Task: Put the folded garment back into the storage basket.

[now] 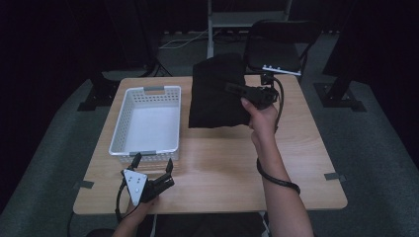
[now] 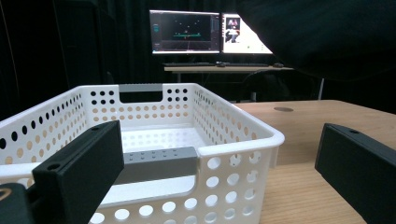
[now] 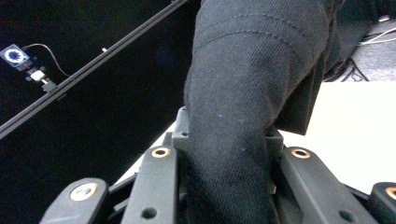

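- The left claw [image 1: 154,168], spread and empty, is held just before the near wall of the white basket [image 1: 120,123]; that wall could be knocked if it is pushed forward.
- The black cloth [image 1: 217,94] is pinched in the right claw [image 1: 236,89] and hangs over the worktop [image 1: 222,163] (right of the basket); a loose fold could snag the rim or slip free.

Right hand-held gripper [image 1: 247,92] is raised, jaws clamped; left hand-held gripper [image 1: 153,165] rests low, jaws spread wide.
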{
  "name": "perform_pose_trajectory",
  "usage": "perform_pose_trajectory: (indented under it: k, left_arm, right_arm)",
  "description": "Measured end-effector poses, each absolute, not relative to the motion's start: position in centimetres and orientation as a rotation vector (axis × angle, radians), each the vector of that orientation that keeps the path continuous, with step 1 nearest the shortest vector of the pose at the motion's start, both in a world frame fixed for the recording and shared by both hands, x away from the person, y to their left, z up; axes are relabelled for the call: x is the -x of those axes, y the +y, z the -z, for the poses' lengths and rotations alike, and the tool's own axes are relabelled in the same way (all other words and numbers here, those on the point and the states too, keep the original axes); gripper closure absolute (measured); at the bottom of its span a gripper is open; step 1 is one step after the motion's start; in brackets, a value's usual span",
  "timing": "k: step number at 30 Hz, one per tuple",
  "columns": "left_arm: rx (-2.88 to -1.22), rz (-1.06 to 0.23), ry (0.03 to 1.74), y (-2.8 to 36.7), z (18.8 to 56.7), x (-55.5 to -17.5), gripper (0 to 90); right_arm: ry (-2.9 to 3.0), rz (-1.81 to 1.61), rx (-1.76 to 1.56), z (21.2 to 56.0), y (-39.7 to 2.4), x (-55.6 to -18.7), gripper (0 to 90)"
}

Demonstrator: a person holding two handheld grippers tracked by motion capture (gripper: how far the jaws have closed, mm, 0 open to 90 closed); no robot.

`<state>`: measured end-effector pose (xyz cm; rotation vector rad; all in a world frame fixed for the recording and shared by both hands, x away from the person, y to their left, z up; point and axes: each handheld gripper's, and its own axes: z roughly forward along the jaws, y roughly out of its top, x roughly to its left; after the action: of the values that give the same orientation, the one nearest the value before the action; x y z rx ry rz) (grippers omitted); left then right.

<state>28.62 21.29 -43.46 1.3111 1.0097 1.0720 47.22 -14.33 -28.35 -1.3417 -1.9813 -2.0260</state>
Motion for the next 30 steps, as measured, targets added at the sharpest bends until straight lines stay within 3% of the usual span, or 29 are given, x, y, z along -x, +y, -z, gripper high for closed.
perform_pose_trajectory:
  k: [30]
  left_arm:
    - [-1.306,-1.076,1.007,21.3,43.5,-28.6,2.4]
  right_arm:
    - [-1.958,2.040,1.218,28.1,-8.2,-48.2,69.9]
